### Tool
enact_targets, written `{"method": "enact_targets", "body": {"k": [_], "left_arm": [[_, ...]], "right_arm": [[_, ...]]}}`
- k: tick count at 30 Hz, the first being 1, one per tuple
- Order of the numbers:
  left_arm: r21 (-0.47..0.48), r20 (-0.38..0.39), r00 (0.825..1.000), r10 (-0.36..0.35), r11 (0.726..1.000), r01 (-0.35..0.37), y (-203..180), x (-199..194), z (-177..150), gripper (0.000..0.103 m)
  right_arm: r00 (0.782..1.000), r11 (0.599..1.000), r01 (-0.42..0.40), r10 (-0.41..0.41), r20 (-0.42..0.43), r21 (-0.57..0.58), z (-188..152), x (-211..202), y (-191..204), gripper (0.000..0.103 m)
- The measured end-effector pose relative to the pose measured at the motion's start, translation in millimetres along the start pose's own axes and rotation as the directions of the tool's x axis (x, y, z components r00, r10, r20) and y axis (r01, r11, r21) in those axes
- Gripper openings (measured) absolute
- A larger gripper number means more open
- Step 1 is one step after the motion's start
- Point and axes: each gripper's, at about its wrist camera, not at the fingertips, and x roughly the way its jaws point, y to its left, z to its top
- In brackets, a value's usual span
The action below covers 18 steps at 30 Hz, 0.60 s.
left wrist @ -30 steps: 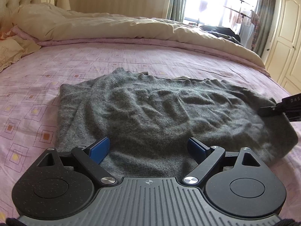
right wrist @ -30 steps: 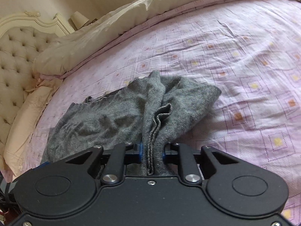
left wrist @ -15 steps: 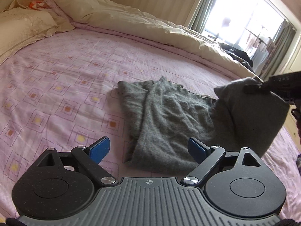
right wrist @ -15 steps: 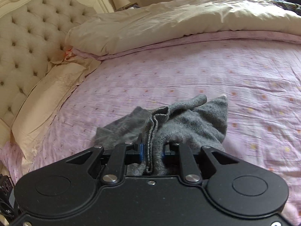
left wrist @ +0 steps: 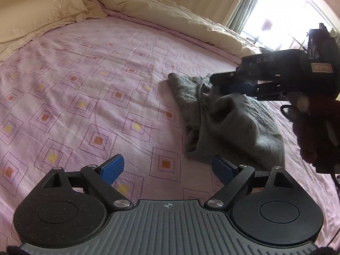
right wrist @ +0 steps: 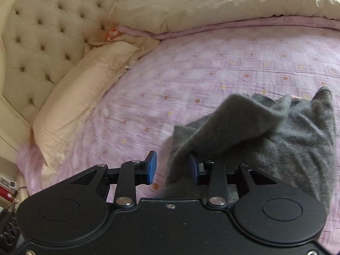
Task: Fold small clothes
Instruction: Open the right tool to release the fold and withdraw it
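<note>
A grey knit garment (left wrist: 229,119) lies folded over on the pink patterned bedsheet (left wrist: 85,97). My left gripper (left wrist: 167,170) is open and empty, just above the sheet to the left of the garment's near edge. My right gripper (right wrist: 172,169) is open; a flap of the garment (right wrist: 276,140) drapes over its right finger (right wrist: 193,167). In the left wrist view the right gripper (left wrist: 238,87) hovers over the garment's far end.
A cream duvet (left wrist: 170,10) lies along the far side of the bed. A pillow (right wrist: 85,89) and a tufted headboard (right wrist: 42,31) stand at the head. A bright window (left wrist: 286,17) is beyond the bed.
My right gripper carried the garment's end across over the rest and has opened, letting the cloth go. My left gripper drew back to the left, off the garment.
</note>
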Motion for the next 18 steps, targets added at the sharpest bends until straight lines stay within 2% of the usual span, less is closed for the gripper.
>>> {"method": "enact_targets", "body": {"k": [2, 5, 9, 14, 18], "left_arm": [[0.001, -0.002, 1.0, 0.004, 1.0, -0.004, 0, -2, 1, 0.09], [0.015, 0.012, 1.0, -0.003, 1.0, 0.003, -4, -10, 6, 0.09], [0.057, 0.053, 0.998, -0.034, 0.998, 0.031, -22, -18, 23, 0.09], [0.042, 0.036, 0.992, -0.123, 0.992, 0.121, -41, -4, 46, 0.09], [0.03, -0.003, 0.989, -0.151, 0.988, 0.151, -50, 21, 73, 0.09]], "right_arm": [[0.998, 1.0, -0.016, 0.016, 0.056, -0.005, 6, -19, -2, 0.046], [0.992, 1.0, 0.002, -0.004, 0.13, 0.015, 13, -51, -18, 0.046], [0.977, 0.993, 0.119, -0.119, 0.175, 0.011, 6, -80, -42, 0.051], [0.968, 0.968, 0.219, -0.199, 0.154, -0.125, -31, -90, -40, 0.052], [0.963, 0.914, 0.257, -0.214, 0.164, -0.314, -70, -86, -12, 0.052]]}}
